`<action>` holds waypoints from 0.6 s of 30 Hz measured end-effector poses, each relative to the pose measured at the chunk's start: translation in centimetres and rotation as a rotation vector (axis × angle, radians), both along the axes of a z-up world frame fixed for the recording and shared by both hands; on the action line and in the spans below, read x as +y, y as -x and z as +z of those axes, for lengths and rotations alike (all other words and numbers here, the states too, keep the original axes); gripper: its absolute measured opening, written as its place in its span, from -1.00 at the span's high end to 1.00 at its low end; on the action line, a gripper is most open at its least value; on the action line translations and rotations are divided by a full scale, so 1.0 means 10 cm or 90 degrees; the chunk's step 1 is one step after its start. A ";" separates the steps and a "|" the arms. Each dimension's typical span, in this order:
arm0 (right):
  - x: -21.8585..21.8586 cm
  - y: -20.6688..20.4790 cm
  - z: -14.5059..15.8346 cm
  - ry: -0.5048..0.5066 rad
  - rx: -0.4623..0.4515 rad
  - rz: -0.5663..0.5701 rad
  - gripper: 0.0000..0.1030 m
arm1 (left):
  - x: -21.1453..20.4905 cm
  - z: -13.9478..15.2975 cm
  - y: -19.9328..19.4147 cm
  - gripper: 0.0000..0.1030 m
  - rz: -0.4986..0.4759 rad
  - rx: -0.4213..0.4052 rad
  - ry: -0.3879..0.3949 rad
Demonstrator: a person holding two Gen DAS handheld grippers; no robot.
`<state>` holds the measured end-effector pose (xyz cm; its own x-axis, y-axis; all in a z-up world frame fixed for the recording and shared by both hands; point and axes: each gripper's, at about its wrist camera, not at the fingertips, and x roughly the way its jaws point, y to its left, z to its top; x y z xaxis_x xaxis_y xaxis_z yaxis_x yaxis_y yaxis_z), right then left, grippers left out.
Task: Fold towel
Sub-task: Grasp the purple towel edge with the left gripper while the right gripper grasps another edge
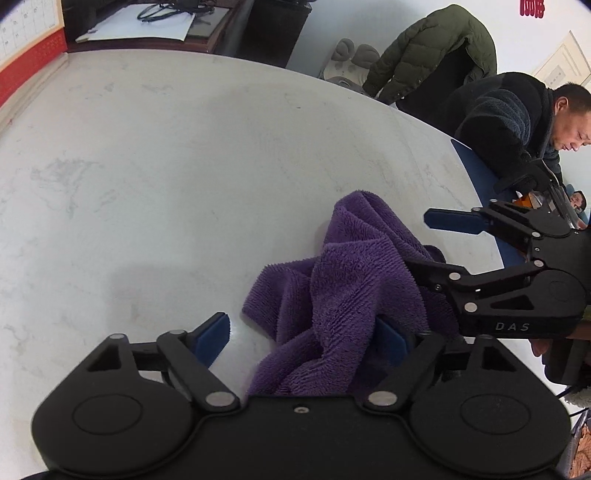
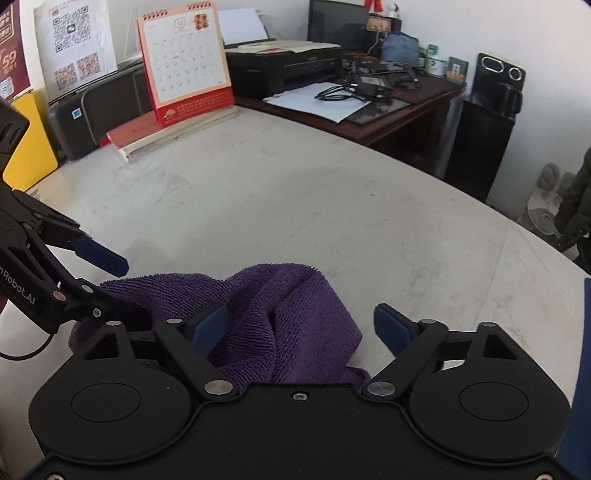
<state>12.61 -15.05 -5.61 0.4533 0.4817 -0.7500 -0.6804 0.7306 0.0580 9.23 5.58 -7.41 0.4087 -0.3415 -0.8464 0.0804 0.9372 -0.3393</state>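
Fuzzy cloth towel (image 1: 343,280), glossy marble-look table (image 1: 166,177)

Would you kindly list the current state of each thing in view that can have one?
purple towel: crumpled in a heap on the table, not yet folded.
left gripper: jaws apart, towel between them, not clamped.
right gripper: jaws apart, towel between them, not clamped.
desk calendar: standing upright on a book.
monitor: screen dark.
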 end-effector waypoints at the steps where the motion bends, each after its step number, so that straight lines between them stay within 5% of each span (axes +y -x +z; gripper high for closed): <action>1: 0.00 0.00 -0.04 0.003 0.015 0.009 -0.23 | -0.01 -0.03 -0.01 -0.27 -0.005 0.007 0.003; 3: 0.01 -0.02 -0.10 0.014 0.033 0.019 0.01 | -0.03 -0.08 -0.03 -0.03 -0.010 0.017 0.006; 5: 0.00 0.00 -0.14 0.021 0.049 0.031 0.49 | -0.06 -0.12 -0.06 0.36 -0.016 0.031 0.011; 8: -0.03 0.03 -0.15 0.020 0.063 0.041 0.79 | -0.08 -0.12 -0.07 0.61 -0.029 0.029 0.007; 14: -0.25 0.06 0.13 -0.050 0.053 0.001 0.83 | 0.03 0.04 0.00 0.78 -0.015 -0.003 0.027; 18: -0.42 0.05 0.43 -0.109 0.021 -0.019 0.83 | 0.13 0.39 -0.03 0.79 -0.016 -0.077 0.040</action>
